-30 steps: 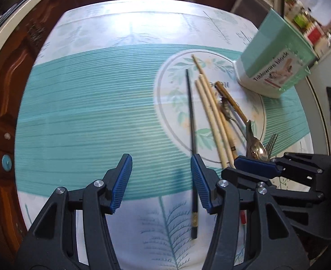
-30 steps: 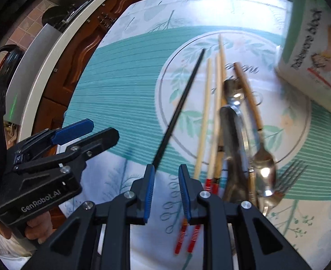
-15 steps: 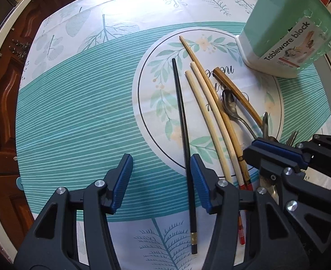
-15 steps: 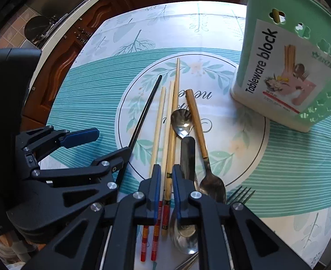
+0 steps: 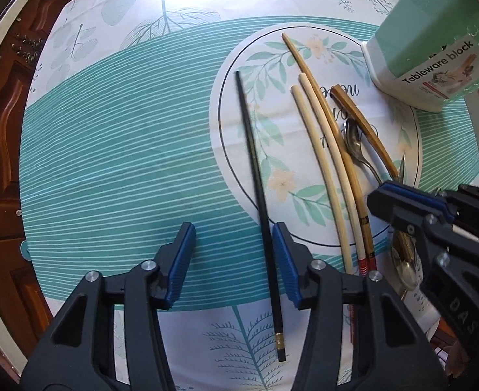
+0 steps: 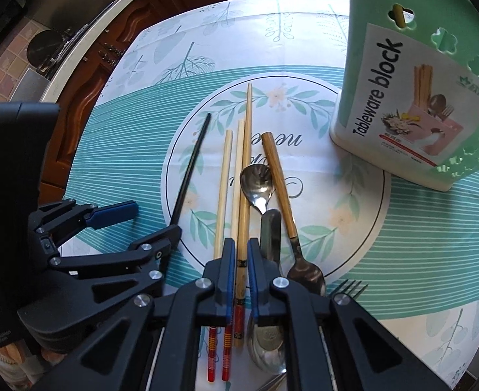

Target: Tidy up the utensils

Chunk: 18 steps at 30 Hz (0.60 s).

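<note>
The left gripper [image 5: 233, 260] is spread wide, the black chopstick [image 5: 255, 176] beside its right finger. The right gripper [image 6: 238, 260] is nearly closed around the brown chopstick [image 6: 246, 163]; contact is unclear. Spoon bowls lie partly hidden lower centre. A leaf-print tablecloth [image 6: 125, 163] covers the table, with the green tableware block [image 6: 402, 81] upper right.

Chopsticks [image 6: 229, 176] left of spoons [image 6: 257, 182] — holder [image 6: 412, 97] right.

Glossy black lacquered chopstick [image 5: 259, 195]; matt pale bamboo chopsticks [image 6: 221, 192] with red-striped ends; polished steel spoon [image 6: 257, 184]; wooden-handled spoon [image 6: 280, 182] with shiny bowl; smooth mint plastic tableware block [image 6: 412, 75] bearing a paper label; creased printed tablecloth [image 5: 125, 150]; ribbed blue pads [image 5: 181, 260] on matt black plastic jaws.
</note>
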Each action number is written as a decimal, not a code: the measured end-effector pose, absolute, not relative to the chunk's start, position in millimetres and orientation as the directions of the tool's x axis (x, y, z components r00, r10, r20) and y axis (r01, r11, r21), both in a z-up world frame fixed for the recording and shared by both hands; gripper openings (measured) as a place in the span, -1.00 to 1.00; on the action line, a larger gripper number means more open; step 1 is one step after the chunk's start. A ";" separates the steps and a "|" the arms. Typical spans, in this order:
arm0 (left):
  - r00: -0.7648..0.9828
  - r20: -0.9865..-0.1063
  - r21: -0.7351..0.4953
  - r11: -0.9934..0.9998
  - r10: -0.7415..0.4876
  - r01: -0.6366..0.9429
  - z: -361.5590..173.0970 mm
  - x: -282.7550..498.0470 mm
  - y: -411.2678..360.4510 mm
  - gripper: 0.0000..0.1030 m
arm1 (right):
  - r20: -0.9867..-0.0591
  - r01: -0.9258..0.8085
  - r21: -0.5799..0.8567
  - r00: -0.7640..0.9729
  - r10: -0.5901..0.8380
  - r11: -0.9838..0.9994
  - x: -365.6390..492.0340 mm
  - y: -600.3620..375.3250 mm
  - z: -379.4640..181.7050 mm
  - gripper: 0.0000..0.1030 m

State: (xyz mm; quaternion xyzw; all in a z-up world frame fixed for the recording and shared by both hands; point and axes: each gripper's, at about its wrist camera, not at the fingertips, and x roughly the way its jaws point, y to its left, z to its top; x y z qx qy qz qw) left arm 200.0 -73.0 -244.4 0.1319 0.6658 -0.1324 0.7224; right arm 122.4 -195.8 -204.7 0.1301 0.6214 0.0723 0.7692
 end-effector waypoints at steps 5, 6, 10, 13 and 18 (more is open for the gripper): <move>0.051 -0.999 0.015 0.929 -0.005 0.370 -242.2 201.0 -65.3 -0.45 | -0.952 0.084 0.267 0.178 0.249 0.960 137.0 -192.8 -210.6 -0.86; 0.048 -0.999 0.015 0.930 -0.003 0.367 -243.2 199.1 -61.1 -0.45 | -0.955 0.091 0.261 0.171 0.243 0.961 139.9 -192.0 -211.8 -0.86; 0.031 -1.000 0.016 0.932 0.005 0.362 -242.9 199.2 -50.8 -0.45 | -0.967 0.112 0.221 0.155 0.203 0.969 150.2 -189.7 -213.3 -0.87; 0.018 -1.000 0.015 0.934 0.009 0.357 -241.6 197.5 -48.4 -0.45 | -0.974 0.116 0.198 0.132 0.183 0.973 155.2 -187.7 -215.3 -0.87; 0.005 -0.999 -0.030 0.945 -0.034 0.327 -233.3 197.2 -41.0 -0.45 | -0.983 0.112 0.164 0.101 0.153 0.980 162.2 -181.9 -218.4 -0.87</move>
